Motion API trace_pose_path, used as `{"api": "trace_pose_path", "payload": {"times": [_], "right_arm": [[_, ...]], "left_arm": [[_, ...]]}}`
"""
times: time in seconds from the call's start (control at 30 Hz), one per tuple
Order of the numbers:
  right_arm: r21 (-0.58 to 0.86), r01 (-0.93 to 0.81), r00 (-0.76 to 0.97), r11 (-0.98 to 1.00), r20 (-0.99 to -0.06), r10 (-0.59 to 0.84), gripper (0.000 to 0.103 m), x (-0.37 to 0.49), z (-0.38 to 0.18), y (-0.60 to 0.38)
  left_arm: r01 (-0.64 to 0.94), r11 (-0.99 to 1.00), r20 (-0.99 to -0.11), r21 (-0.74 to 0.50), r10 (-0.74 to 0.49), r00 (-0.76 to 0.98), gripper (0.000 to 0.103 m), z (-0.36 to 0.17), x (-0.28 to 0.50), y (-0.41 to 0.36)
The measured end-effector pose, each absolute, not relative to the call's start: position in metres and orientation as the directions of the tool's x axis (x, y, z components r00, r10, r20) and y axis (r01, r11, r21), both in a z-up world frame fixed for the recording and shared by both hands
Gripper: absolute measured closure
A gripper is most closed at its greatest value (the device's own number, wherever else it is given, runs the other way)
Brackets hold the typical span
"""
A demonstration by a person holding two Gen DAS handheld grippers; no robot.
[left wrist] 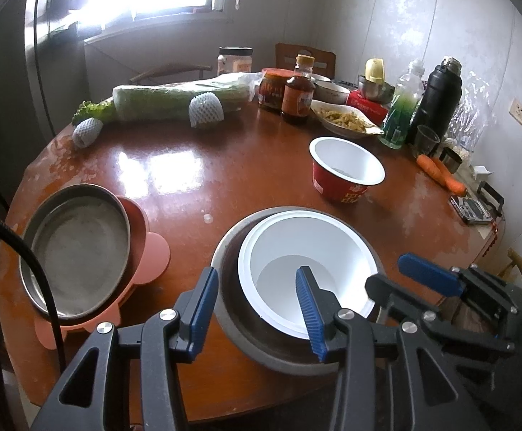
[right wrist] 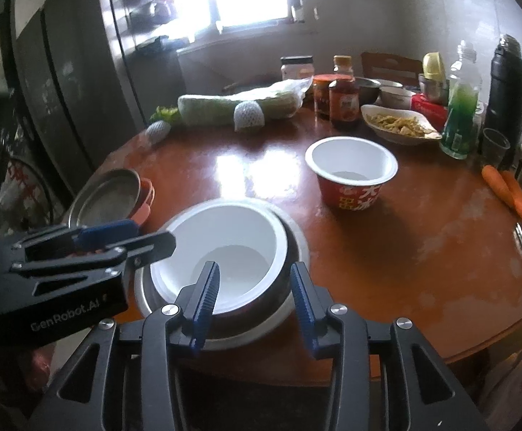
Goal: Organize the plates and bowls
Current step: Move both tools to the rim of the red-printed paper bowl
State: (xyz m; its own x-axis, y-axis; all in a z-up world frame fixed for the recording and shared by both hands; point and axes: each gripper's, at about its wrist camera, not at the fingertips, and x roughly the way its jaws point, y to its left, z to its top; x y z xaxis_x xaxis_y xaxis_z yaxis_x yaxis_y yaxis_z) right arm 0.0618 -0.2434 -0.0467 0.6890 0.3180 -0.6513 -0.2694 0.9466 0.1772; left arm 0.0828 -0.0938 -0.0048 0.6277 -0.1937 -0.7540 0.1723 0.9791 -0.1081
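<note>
Open tabletop lies between the nested white bowl in its steel bowl at the near edge and the wrapped vegetable at the far side. Left passage is bounded by the steel pan on its pink plate. To the right stands the red paper bowl, with bare wood around it. Jars, bottles and a food dish crowd the far right rim; carrots lie near the right edge.
</note>
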Motion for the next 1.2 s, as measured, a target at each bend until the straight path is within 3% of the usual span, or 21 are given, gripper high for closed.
{"api": "trace_pose_path", "payload": {"times": [0.5,1.2], "right_arm": [[0.201,-0.205,0.745,0.958,-0.603,0.285,0.055,0.066,-0.031,-0.276],[0.228,-0.1,0.789,0.969,-0.575,0.217,0.052,0.122,-0.024,-0.325]], "left_arm": [[0.206,0.973,-0.721,-0.102,-0.216,0.659,0.055,0.017,0.086,-0.105],[0.29,0.952,-0.725,-0.102,-0.27,0.633,0.055,0.023,0.161,-0.155]]}}
